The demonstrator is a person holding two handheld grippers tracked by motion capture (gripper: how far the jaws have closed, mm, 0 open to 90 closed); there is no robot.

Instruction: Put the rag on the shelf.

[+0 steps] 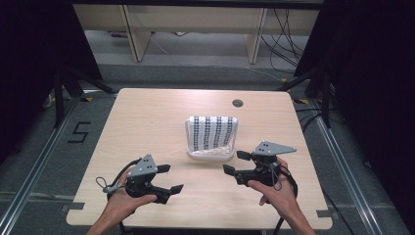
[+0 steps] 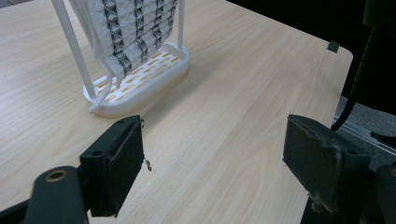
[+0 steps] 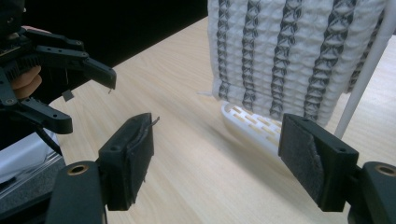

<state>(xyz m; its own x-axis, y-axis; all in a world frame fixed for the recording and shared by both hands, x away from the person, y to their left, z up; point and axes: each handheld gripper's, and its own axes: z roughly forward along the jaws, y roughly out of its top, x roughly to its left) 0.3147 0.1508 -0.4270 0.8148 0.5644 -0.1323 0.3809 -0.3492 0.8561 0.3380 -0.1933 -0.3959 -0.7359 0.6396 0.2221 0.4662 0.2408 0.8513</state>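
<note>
A white cloth with black patterned stripes [image 1: 212,131] hangs over a white plastic rack [image 1: 210,152] at the middle of the table. My left gripper [image 1: 175,177] is held near the front left, open, with nothing between its jaws. In the left gripper view the cloth [image 2: 130,32] and the rack's slotted base [image 2: 140,84] lie ahead of the open left gripper [image 2: 219,163]. My right gripper [image 1: 232,162] sits just right of the rack, open and empty. In the right gripper view the cloth [image 3: 289,56] hangs close ahead of the right gripper [image 3: 217,163], with the left gripper [image 3: 91,100] farther off.
The light wooden table [image 1: 147,122] has a round cable hole [image 1: 238,103] at the back right. Around it are grey floor, a "5" floor mark [image 1: 80,132], dark curtains, stand legs and loose cables [image 1: 284,44].
</note>
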